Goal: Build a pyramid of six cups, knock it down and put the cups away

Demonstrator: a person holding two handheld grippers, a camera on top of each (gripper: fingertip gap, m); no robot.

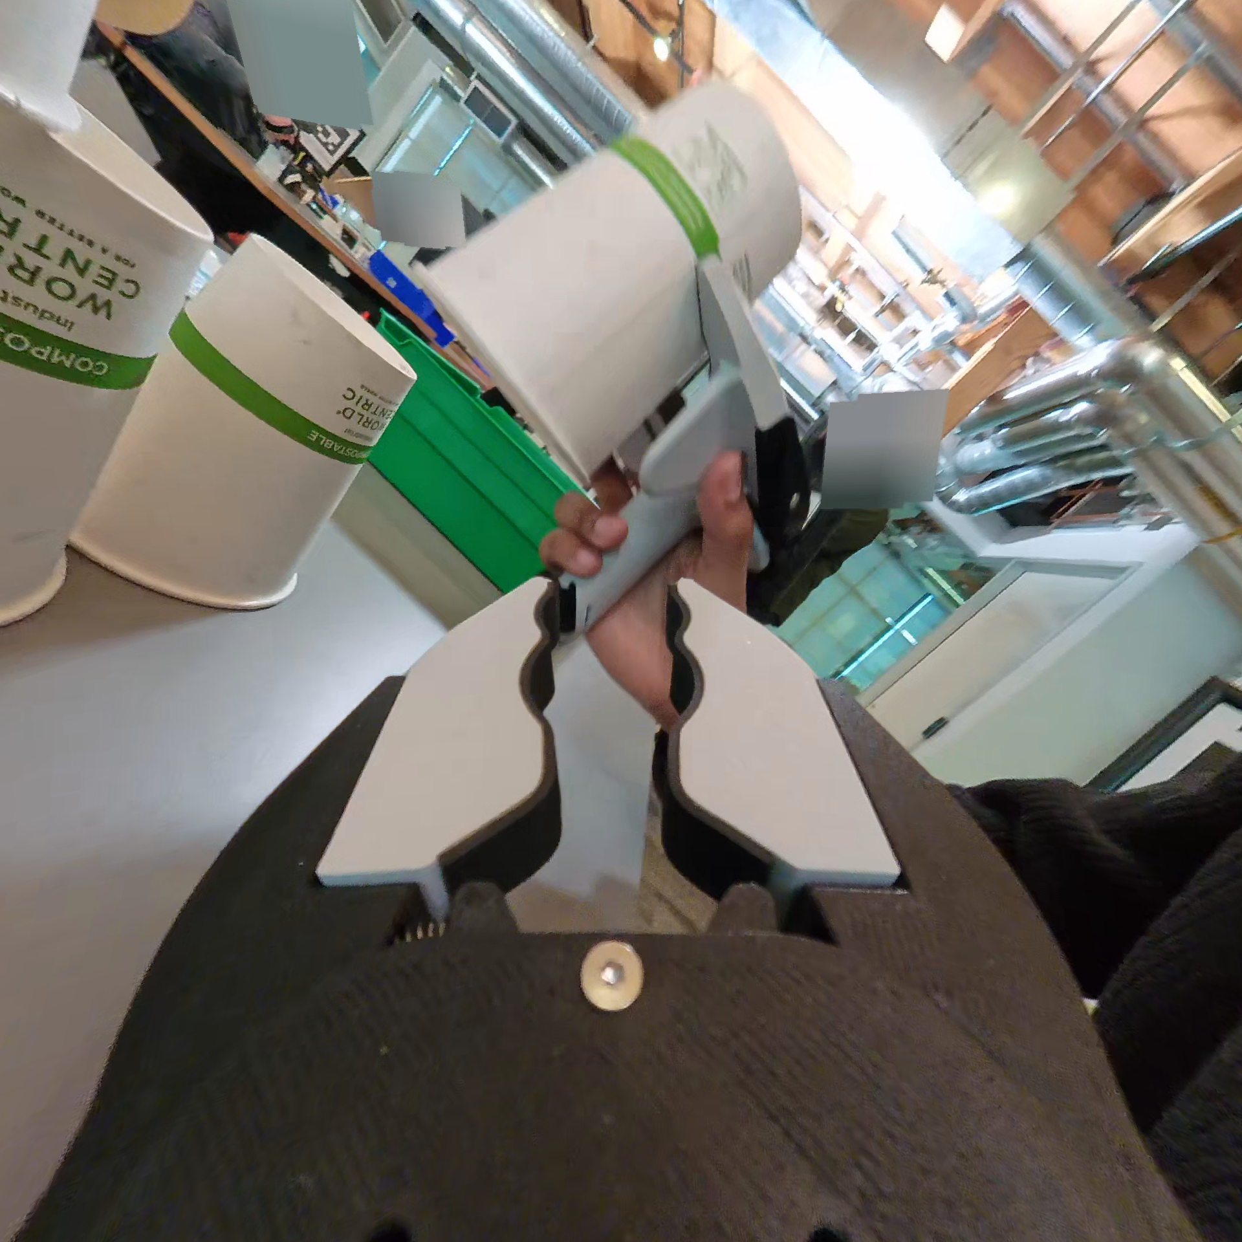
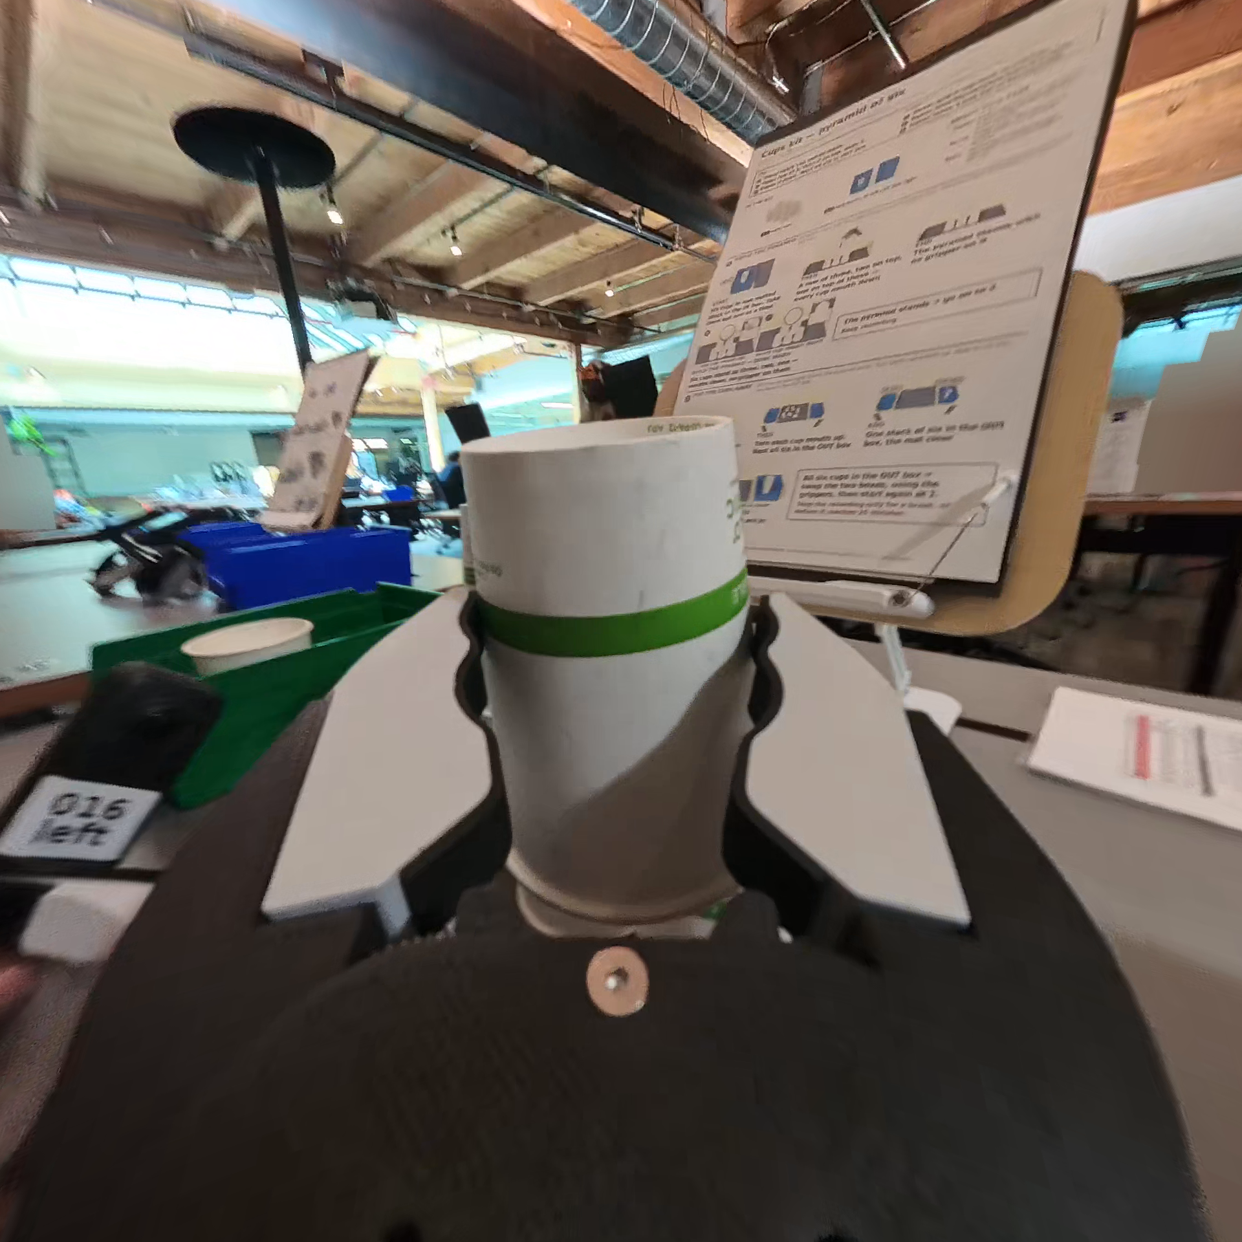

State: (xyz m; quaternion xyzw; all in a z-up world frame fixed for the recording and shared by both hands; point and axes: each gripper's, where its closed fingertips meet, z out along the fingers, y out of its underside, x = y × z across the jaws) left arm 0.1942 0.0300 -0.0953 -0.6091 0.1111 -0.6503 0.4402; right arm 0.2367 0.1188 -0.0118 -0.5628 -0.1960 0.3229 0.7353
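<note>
Gripping a white cup [image 2: 608, 672], right tool [image 2: 615, 628]; left tool [image 1: 608, 605] empty.

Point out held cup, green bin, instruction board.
held cup [image 2: 605, 537]: right wrist view, side wall above the green band.
green bin [image 1: 464, 464]: left wrist view, outer side wall.
instruction board [image 2: 894, 322]: right wrist view, sheet middle.

surface [image 1: 168, 706]: grey and flat
on it: two upside-down paper cups [image 1: 235, 430], green bin [image 1: 464, 457], paper sheet [image 2: 1142, 759]
</note>
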